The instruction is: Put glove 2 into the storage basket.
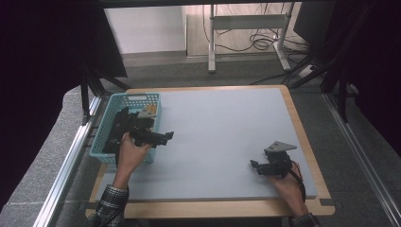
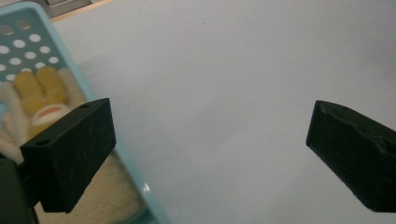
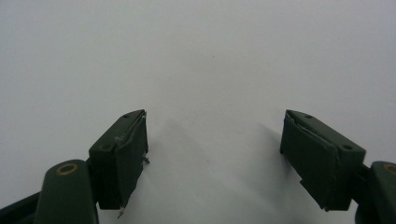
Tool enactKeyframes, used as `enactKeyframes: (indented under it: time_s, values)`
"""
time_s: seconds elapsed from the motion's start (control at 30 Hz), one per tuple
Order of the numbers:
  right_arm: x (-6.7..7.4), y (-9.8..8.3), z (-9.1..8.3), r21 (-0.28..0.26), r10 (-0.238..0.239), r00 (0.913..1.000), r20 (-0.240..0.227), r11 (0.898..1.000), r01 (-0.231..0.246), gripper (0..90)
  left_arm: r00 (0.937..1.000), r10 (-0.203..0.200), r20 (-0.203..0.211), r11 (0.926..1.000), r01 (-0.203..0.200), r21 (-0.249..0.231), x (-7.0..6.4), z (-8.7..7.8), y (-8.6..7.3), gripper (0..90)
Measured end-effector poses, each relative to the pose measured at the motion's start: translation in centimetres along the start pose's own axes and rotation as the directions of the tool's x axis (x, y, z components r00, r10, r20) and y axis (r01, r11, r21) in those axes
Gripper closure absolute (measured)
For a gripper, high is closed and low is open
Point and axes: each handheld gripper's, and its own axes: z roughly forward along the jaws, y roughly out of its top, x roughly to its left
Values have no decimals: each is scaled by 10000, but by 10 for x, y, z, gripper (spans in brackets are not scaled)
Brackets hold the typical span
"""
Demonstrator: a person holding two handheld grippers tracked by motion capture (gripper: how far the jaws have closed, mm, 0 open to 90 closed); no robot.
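At the left edge of the grey surface (image 1: 222,137) sits a teal perforated basket (image 1: 108,124), and the left claw (image 1: 166,135), held in the person's left hand (image 1: 130,152), hovers over the basket's right rim with its tips pointing out over the bare surface. From the high view the basket's contents are mostly dark shapes, too shadowed to tell apart, with a small yellowish item (image 1: 151,109) near the far right corner. The left gripper view is closer: behind the near black jaw, inside the teal wall (image 2: 79,84), lies a soft cream and yellow plush-looking toy (image 2: 35,93) with an orange patch, resting against the dotted side. That same view shows the left claw (image 2: 210,154) released, its jaws wide apart with nothing between them, one jaw over the basket rim and the other over open surface. Further right in the high view, the right claw (image 1: 257,166) rests low near the front right part of the surface, held by the person's right hand (image 1: 287,187), a grey three-cornered plate on top. The right gripper view shows the right claw (image 3: 215,158) also released, jaws spread over plain grey surface, holding nothing.
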Motion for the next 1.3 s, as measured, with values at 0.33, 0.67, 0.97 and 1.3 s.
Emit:
enactKeyframes:
  time_s: [0.33,0.67,0.97,1.3]
  values:
    - [0,0,0,3,4,10000,3,10000,-4,225,9983,265,515,9996,-258,-139,-24,12,-4,19]
    - [0,0,0,2,7,10000,1,10000,-7,225,9936,458,1031,9986,-429,-307,-44,20,-10,19]
    - [0,0,0,5,5,10000,1,10000,-5,225,9879,434,1491,9985,-381,-380,-59,28,-20,19]
    - [0,0,0,7,-1,10000,4,10000,1,224,9849,872,1499,9961,-838,-291,-78,35,-30,19]
